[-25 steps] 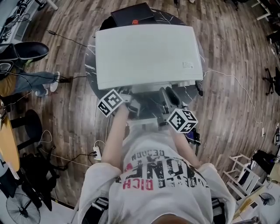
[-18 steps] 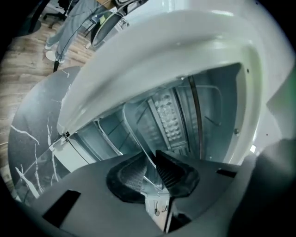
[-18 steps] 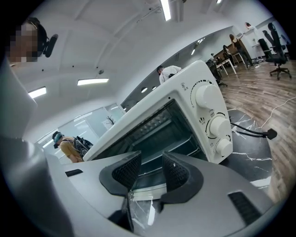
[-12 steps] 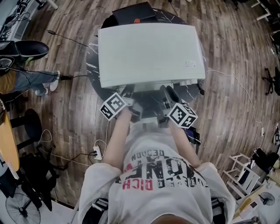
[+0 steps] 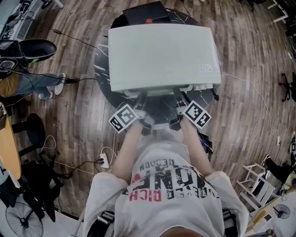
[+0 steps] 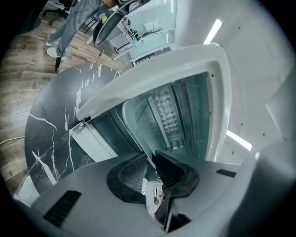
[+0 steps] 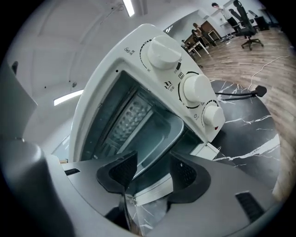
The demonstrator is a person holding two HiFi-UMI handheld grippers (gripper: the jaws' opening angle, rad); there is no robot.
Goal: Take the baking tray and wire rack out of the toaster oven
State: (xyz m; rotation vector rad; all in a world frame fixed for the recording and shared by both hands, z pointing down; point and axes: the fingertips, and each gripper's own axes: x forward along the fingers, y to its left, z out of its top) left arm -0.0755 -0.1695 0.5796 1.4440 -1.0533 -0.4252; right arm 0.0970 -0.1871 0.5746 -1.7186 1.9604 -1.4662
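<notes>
A white toaster oven (image 5: 162, 55) stands on a round black marble table (image 5: 102, 69) with its door let down towards me. Inside it lies the shallow metal baking tray (image 7: 155, 132), whose front rim reaches out over the door. My left gripper (image 6: 150, 169) has just closed and is shut on the left part of the tray (image 6: 136, 122) rim. My right gripper (image 7: 152, 173) has just been opening; its jaws stand wide with the tray's rim between them, untouched. In the head view both grippers, left (image 5: 140, 101) and right (image 5: 179, 101), sit at the oven's mouth. I cannot make out the wire rack.
Three white knobs (image 7: 196, 88) line the oven's right side. A black box (image 5: 143, 11) sits behind the oven. Cables and a power strip (image 5: 104, 161) lie on the wooden floor, and a person's legs (image 5: 32, 83) are at the far left.
Both grippers have moved forward to the oven's mouth. The right gripper has rolled, its marker cube now showing a different face.
</notes>
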